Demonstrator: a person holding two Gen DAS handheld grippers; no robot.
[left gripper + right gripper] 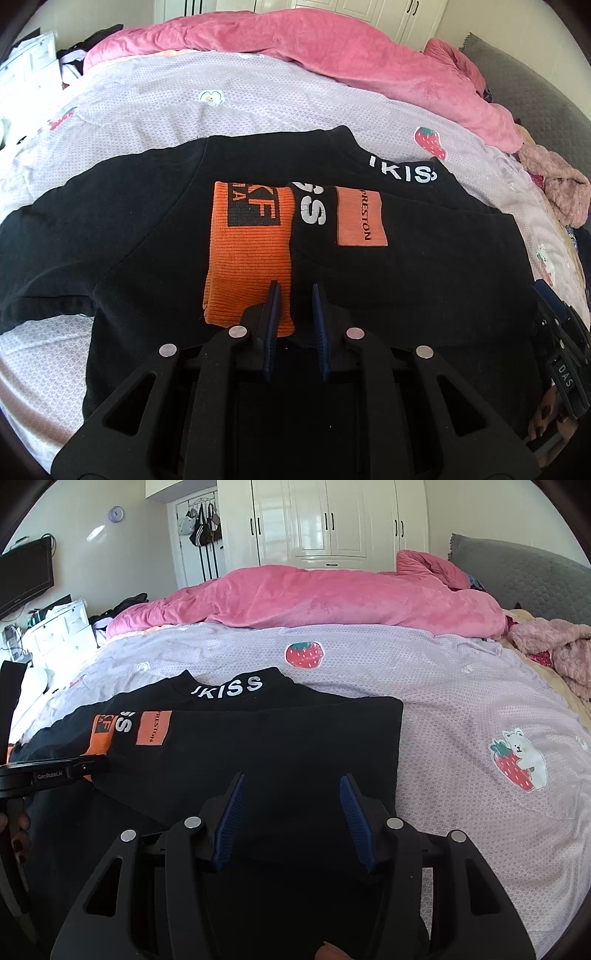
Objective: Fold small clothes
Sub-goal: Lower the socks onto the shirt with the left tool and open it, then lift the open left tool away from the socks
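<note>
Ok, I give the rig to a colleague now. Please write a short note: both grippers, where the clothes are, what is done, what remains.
Left gripper: open, holds nothing, over the lower edge of the black T-shirt with orange patches.
Right gripper: open wide, holds nothing, above the shirt's folded right side.
Shirt lies on the lilac strawberry-print bedsheet.
Done: right side folded over the middle.
Left: fold the left sleeve side, then fold bottom upward.

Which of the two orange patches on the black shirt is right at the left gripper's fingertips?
The larger ribbed patch, bright orange, meets the left gripper. The smaller PRESTON patch lies farther up, to the right.
</note>
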